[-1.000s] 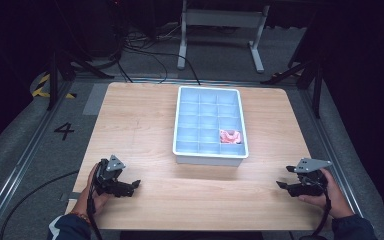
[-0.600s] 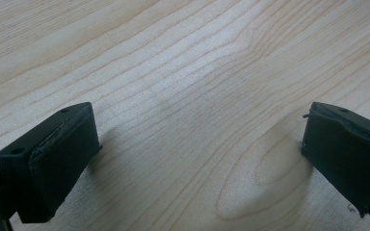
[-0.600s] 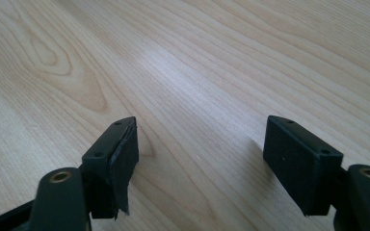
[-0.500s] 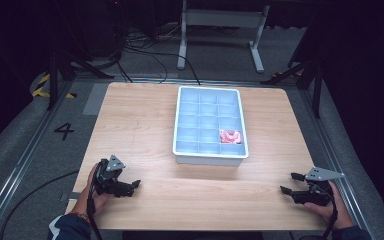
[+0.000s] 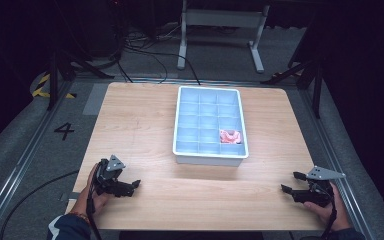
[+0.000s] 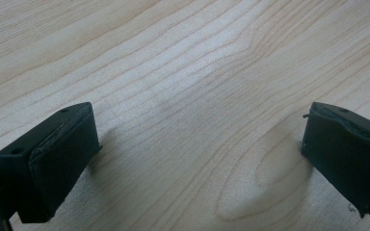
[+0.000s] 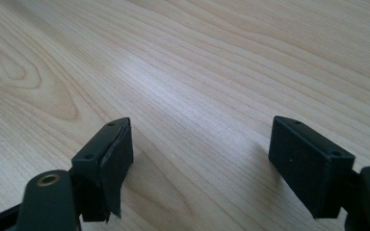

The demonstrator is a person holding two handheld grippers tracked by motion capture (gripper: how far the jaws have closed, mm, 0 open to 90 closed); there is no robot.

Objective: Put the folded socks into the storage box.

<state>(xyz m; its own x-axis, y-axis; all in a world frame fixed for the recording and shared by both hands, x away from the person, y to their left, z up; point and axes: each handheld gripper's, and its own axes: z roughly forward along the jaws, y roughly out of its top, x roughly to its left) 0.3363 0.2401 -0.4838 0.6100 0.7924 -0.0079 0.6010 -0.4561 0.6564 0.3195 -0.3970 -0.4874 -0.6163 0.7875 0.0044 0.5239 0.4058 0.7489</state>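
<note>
Both the left gripper (image 5: 130, 186) and right gripper (image 5: 291, 182) are rested empty at the near table (image 5: 140, 115) edge, the right's jaws just widened, while the pink item (image 5: 230, 136), judged light, soft, best pinched mid-body, is seen lying in the tray (image 5: 210, 159)'s right compartment.

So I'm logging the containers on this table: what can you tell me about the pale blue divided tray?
The pale blue divided plastic tray is rectangular, with low walls and a grid of small compartments, three across. It sits flat on the light wooden table, around the middle towards the far edge. A small pink object lies in a right-column compartment, one row back from the near row; the other compartments look empty.
</note>
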